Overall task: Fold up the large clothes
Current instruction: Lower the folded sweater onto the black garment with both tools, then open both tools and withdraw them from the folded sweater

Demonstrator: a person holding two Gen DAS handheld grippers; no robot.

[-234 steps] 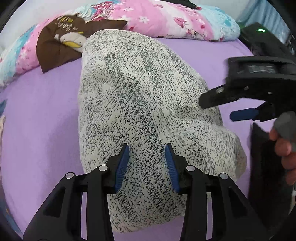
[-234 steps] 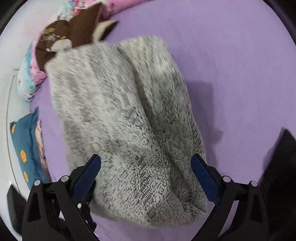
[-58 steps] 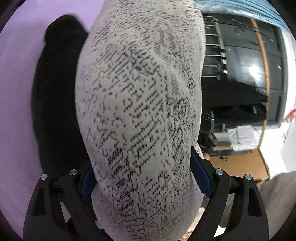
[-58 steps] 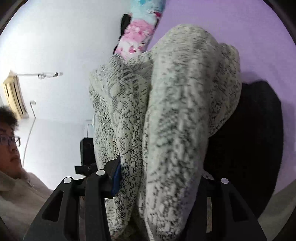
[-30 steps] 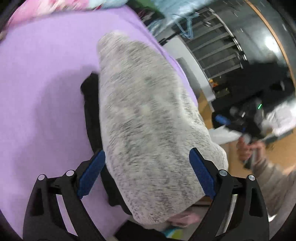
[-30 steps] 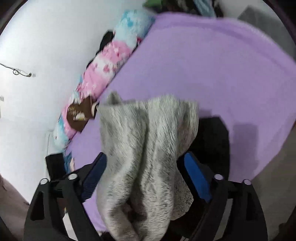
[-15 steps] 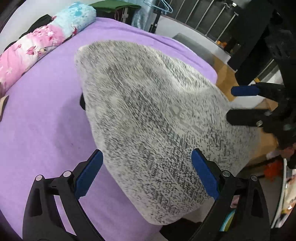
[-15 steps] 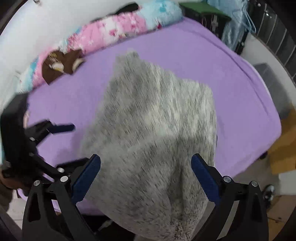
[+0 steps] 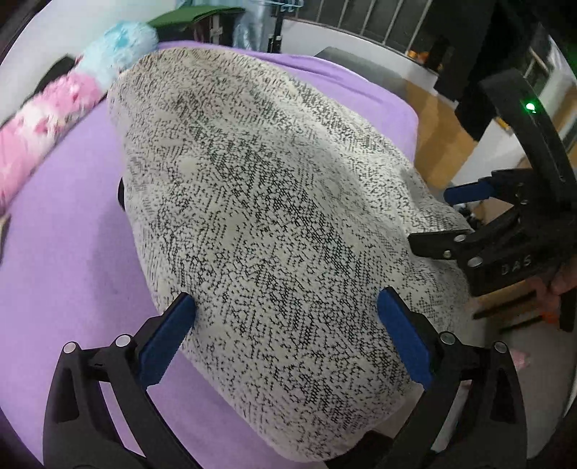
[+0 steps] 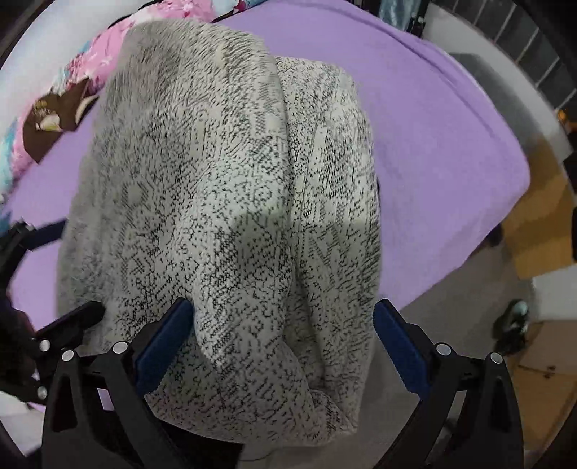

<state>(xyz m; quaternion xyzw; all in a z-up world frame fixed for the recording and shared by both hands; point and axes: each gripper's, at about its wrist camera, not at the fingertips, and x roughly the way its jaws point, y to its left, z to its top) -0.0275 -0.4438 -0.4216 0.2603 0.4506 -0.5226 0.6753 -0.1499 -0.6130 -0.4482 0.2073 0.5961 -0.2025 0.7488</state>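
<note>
A folded cream sweater with black speckles lies on the purple bed near its edge, over a dark garment whose edge peeks out. It fills the right wrist view too. My left gripper is open, its blue pads wide apart over the sweater's near end. My right gripper is open too, above the sweater's other end; it shows in the left wrist view. Neither holds the sweater.
A pink and blue floral bolster and a brown cushion lie along the far side of the bed. Beyond the bed edge are the wooden floor and a cardboard box, plus a dark rack.
The sweater was carried in both grippers, laid on the dark garment at the bed edge and let go. In the last half second both grippers pulled back slightly, jaws open.
</note>
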